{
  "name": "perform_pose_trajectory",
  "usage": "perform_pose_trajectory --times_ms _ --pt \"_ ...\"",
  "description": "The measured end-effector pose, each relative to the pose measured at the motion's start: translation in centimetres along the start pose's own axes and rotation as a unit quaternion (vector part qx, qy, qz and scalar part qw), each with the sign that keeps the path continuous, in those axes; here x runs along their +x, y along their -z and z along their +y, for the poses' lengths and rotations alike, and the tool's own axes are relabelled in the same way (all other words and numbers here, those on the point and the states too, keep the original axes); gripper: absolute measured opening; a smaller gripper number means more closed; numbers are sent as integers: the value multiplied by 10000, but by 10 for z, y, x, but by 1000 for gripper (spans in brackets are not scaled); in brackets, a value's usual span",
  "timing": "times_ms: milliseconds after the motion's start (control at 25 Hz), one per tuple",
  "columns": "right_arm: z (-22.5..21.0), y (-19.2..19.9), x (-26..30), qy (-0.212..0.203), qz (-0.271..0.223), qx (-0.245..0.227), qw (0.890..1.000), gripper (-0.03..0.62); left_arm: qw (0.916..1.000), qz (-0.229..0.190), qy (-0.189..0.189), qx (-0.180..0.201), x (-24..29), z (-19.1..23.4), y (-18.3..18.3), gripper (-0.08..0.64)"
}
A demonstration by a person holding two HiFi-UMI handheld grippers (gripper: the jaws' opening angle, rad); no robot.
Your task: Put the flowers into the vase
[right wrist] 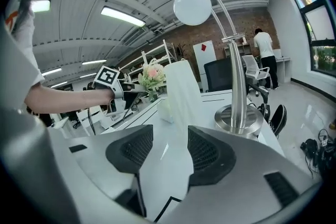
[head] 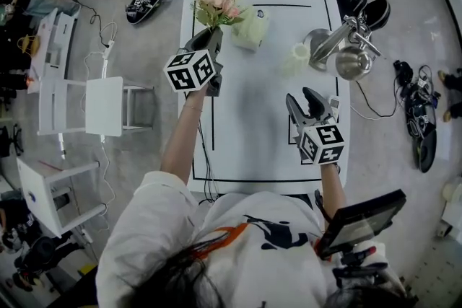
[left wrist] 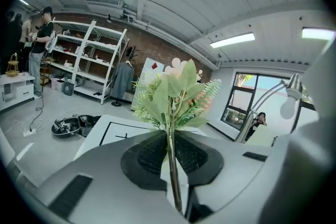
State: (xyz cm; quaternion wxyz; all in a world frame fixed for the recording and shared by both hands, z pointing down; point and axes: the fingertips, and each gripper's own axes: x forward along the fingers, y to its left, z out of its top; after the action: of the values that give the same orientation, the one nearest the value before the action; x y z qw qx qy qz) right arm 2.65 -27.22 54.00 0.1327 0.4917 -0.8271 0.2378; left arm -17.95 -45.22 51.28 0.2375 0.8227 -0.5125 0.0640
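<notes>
1. Fingers [right wrist: 207,152] of the right gripper [right wrist: 169,150] stand apart, empty, over the surface [head: 253,119].
2. Frosted vase [head: 298,54] waits just beyond.
3. Left gripper [left wrist: 169,152] fingers pinch the artificial flowers [left wrist: 173,89], likely light and top-heavy, by their thin, stiff stem, aloft near the far corner.

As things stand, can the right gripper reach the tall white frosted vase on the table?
Probably yes. The right gripper is open and empty, and the tall white frosted vase stands straight ahead with only bare white table between. The silver metal desk lamp stands off to the side.
</notes>
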Motion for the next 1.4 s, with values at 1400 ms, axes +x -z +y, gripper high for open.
perform_pose_trajectory --times_ms 1400 --pt "-16 -41 61 -360 154 -1862 9817 351 9649 -1934 1764 192 -80 -186 -93 43"
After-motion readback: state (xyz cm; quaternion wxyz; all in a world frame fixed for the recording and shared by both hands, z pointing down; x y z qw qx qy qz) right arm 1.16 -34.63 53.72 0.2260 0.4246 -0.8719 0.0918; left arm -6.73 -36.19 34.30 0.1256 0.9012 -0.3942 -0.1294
